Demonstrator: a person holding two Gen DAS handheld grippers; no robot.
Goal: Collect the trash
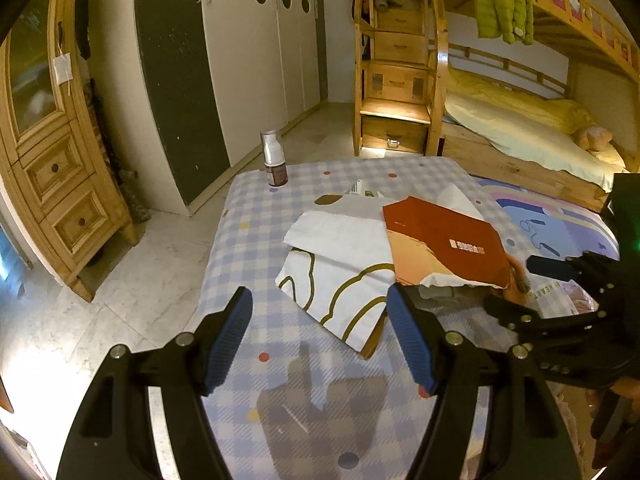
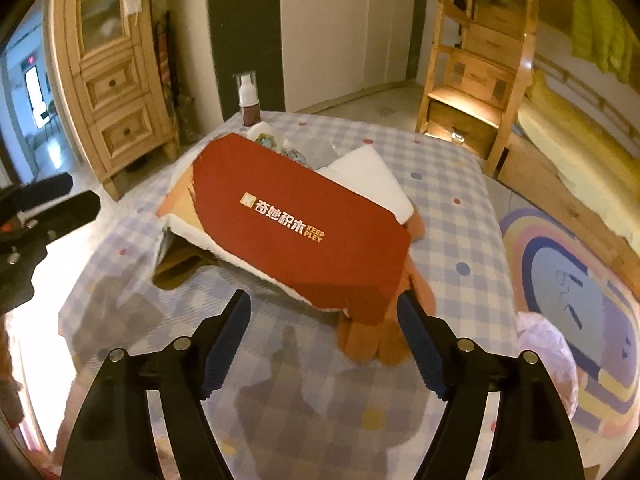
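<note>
Checked cloth (image 1: 256, 264) covered the table where the torn red cardboard sheet (image 2: 304, 224) lay on white paper (image 1: 340, 236), a capped bottle (image 1: 274, 160) stood beyond it, and both the right gripper (image 2: 324, 304) and left gripper (image 1: 320, 304) hovered near it with fingers apart, holding nothing.

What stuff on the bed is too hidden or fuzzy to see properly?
- Under the red cardboard: the right wrist view shows only a dark gap.
- The orange thing beside it: partly covered, blurred, unidentifiable.
- Bottle label: too small in both views.
- Small clutter behind the cardboard: cut off by its edge.
</note>
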